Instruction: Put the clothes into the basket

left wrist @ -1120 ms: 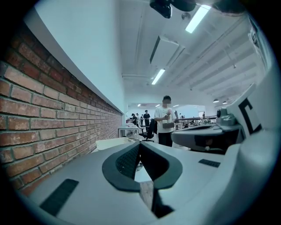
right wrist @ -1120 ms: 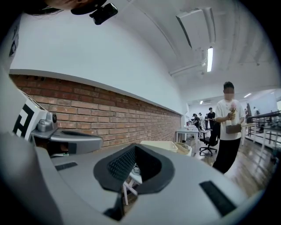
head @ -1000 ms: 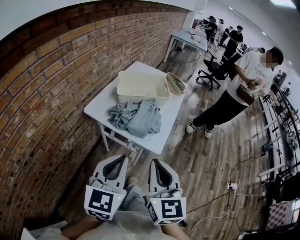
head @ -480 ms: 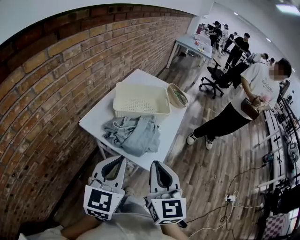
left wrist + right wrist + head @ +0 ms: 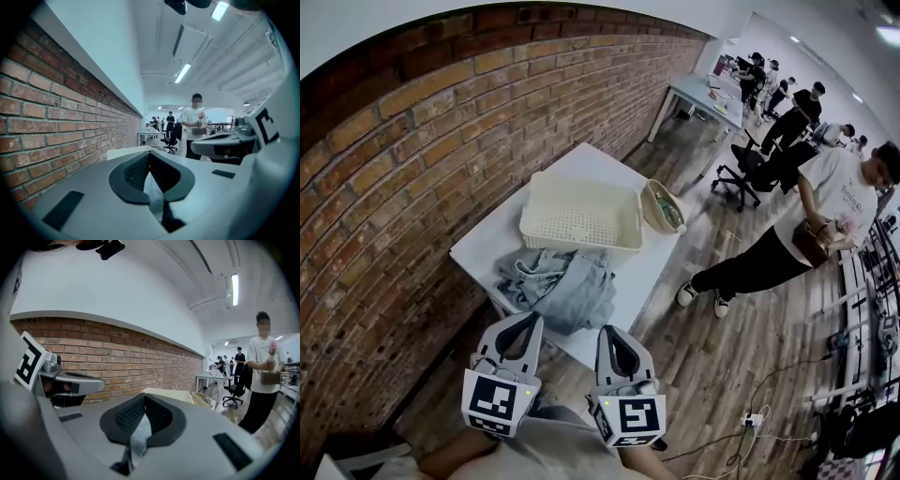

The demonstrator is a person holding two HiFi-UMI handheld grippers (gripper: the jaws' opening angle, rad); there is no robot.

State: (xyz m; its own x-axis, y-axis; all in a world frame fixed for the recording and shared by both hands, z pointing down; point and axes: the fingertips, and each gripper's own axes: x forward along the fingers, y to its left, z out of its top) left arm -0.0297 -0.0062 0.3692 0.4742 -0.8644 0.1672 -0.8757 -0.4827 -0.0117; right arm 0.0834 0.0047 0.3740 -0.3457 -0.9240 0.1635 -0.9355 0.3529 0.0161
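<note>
Both jaws are closed with nothing between them: the left gripper (image 5: 525, 323) and the right gripper (image 5: 615, 336) are held side by side, short of the table (image 5: 490, 242). The clothes (image 5: 562, 286), a grey heap, lie straight ahead on the table's near end, spread across both grippers' line. The basket (image 5: 581, 217) stands just beyond the heap, and neither hand is clearly nearer.

I hold both grippers side by side, lower centre of frame: left gripper (image 5: 521, 328) and right gripper (image 5: 617, 339), jaws closed, empty.
</note>
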